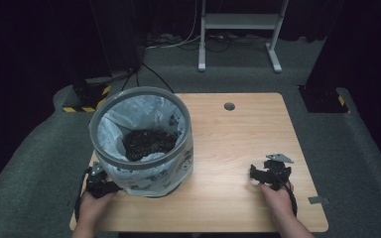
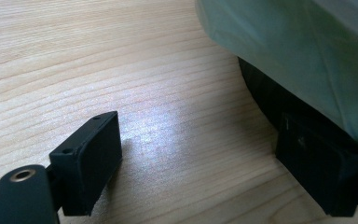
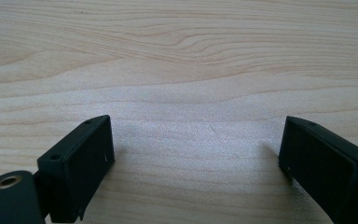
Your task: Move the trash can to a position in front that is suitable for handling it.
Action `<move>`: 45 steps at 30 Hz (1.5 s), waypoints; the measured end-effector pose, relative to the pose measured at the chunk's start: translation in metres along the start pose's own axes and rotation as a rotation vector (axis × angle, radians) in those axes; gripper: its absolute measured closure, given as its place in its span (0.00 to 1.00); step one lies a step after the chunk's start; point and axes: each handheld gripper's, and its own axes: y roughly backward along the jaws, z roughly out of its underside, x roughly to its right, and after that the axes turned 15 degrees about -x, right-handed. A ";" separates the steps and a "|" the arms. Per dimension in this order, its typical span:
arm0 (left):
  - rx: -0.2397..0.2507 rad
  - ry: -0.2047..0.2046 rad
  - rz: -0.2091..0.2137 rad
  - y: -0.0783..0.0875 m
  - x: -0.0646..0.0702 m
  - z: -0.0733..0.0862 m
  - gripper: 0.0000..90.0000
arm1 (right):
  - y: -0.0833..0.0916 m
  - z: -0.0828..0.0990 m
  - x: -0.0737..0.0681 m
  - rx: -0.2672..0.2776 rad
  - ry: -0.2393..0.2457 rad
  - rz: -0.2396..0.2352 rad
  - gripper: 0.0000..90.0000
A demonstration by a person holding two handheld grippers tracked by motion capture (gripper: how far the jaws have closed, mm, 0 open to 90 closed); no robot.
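Dark curtains and grey carpet are seen around a pale wooden table (image 1: 238,148) in the high view. On its left part a round bin (image 1: 141,141) is stood, with a smooth grey rim and a thin, crinkly plastic bag (image 1: 129,116) pulled over it. Something dark and lumpy (image 1: 149,144) is lying deep inside. The left gripper (image 1: 99,184) is tucked against the near left side of the bin, so it is by far the nearer one. The right gripper (image 1: 270,173) is kept well apart from the bin, over bare wood.

Next, in the left gripper view, the soft greenish bag (image 2: 298,51) is seen hanging over the dark bin wall (image 2: 261,95). The jaws are spread wide, and one jaw is touching or almost touching the bin's foot; which one cannot be told. Nothing is pinched.

Last, in the right gripper view, striped wood grain (image 3: 177,70) is seen. The jaws are spread wide, with nothing between them. The bin would probably be reached first by the left gripper.
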 end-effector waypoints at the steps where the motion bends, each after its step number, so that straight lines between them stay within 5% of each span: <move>1: 0.000 0.000 0.000 0.000 0.000 0.000 0.16 | 0.000 0.000 0.000 0.000 0.002 -0.004 0.11; 9: -0.002 0.001 -0.009 0.000 0.000 0.000 0.16 | 0.002 0.003 0.005 0.006 0.013 -0.008 0.13; 18: -0.034 -0.029 -0.047 0.006 -0.001 0.005 0.15 | 0.021 -0.002 -0.005 0.095 0.049 -0.031 0.13; 21: -0.044 -0.012 -0.040 0.009 -0.005 0.006 0.14 | 0.024 -0.003 -0.009 0.104 0.063 -0.032 0.13; 26: -0.011 0.048 -0.049 0.022 -0.014 0.007 0.13 | 0.032 -0.007 -0.025 0.150 0.122 -0.046 0.13; 34: 0.019 0.078 -0.054 0.039 -0.025 0.009 0.15 | 0.035 -0.008 -0.041 0.175 0.215 -0.073 0.13; 38: 0.041 0.108 -0.071 0.050 -0.025 0.002 0.16 | 0.033 -0.008 -0.041 0.169 0.229 -0.071 0.13; 45: 0.144 0.078 -0.099 0.070 -0.017 -0.012 0.16 | 0.030 -0.008 -0.038 0.150 0.219 -0.068 0.13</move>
